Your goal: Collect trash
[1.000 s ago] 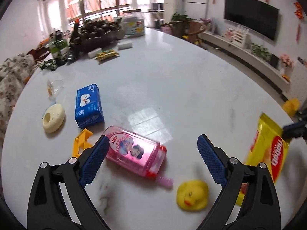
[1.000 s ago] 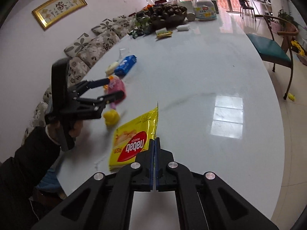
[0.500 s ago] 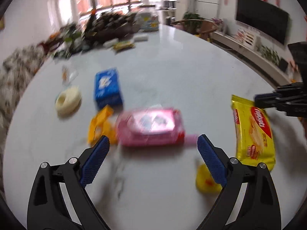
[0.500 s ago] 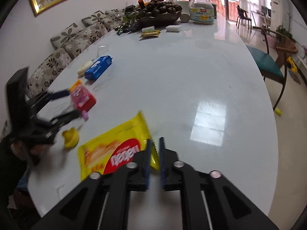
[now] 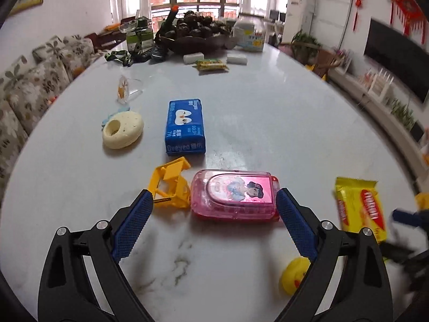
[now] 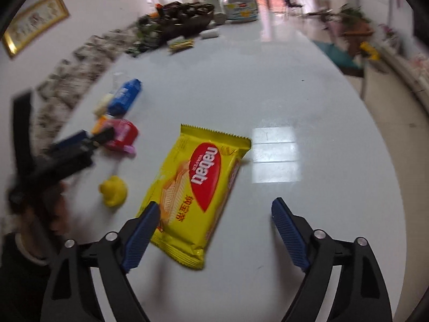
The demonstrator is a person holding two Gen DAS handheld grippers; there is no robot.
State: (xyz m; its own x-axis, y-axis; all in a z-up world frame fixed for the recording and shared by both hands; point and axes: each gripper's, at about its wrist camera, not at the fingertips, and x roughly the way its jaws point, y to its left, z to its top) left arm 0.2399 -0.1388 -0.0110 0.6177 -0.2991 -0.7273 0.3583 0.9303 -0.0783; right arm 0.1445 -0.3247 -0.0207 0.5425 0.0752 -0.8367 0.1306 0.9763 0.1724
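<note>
**Wafer packet lies under your right jaws, long axis skewed to them**

The yellow Nabati wafer packet (image 6: 199, 187) lies flat on the white worktop (image 6: 308, 102), just ahead of your right gripper (image 6: 214, 220). Its long axis runs from the near-left corner, tucked beside the left finger, up and away to the serrated far edge on the right. So the packet sits diagonally to the jaw line and off-centre to the left; the right finger has only bare worktop in front of it. The right jaws are spread wide and grasp nothing.

Your left gripper (image 5: 214, 214) is also released, jaws wide and empty. It points at the pink toy flip phone (image 5: 233, 196), which lies crosswise between its fingertips, long axis parallel to the jaw line. From this side the wafer packet (image 5: 359, 209) shows well off to the right, outside the right finger, so the right hand is plainly the nearer one for it.

In my judgement the packet is the likeliest piece of trash here. To close across its narrow width, you will want to shift the right gripper leftward and twist it so the jaws straddle the short axis.

Around it: a yellow rubber duck (image 6: 114, 190) to the packet's left, a yellow plastic part (image 5: 171, 185) touching the phone's left end, a blue tissue pack (image 5: 185, 127) beyond, and a cream soap-like ring (image 5: 122, 131) farther left.
</note>
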